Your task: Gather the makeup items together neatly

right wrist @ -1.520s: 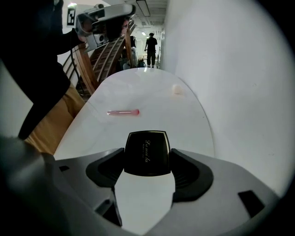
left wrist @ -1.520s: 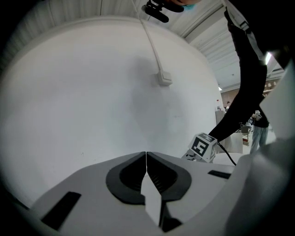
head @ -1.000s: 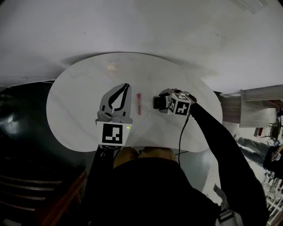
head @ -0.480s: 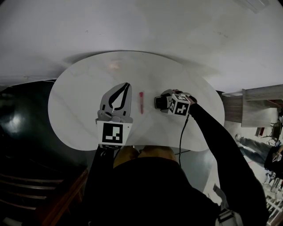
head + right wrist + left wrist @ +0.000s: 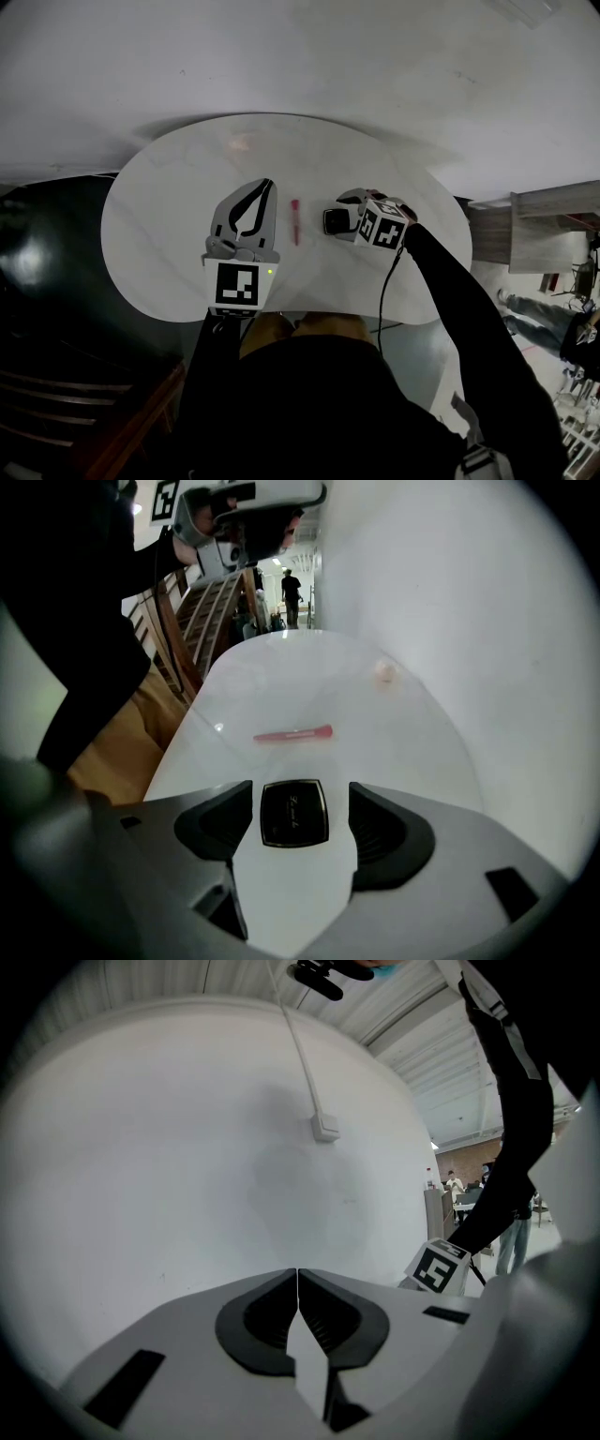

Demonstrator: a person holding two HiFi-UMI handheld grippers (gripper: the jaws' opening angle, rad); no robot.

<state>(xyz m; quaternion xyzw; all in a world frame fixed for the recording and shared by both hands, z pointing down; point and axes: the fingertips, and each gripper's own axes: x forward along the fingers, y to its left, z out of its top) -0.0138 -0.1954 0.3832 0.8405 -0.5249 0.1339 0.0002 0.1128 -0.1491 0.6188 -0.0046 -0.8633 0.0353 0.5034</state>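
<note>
The black compact (image 5: 293, 812) sits flat on the white table (image 5: 159, 216), right of centre and square between the right gripper's (image 5: 330, 221) jaws. Those jaws are spread apart and straddle it, not clamped. There's a sliver of table showing on the compact's right side, and the left pad looks close to it or maybe just touching.

Straight ahead of that gripper, further left, lies the pink makeup stick (image 5: 292, 733). Its long axis runs near-to-far on the table, so it lies broadside to the jaws. From where the right gripper sits, a straight push left would carry the compact up against the stick's side, I'd guess.

The stick lies between the two grippers, about equally near both. The left gripper (image 5: 297, 1279) is on its other side with its jaws pressed together on nothing, tips pointing at the far wall.

There's also a small pale pinkish thing (image 5: 384, 673), too blurry to name, at the far edge of the table, well apart from everything else.
</note>
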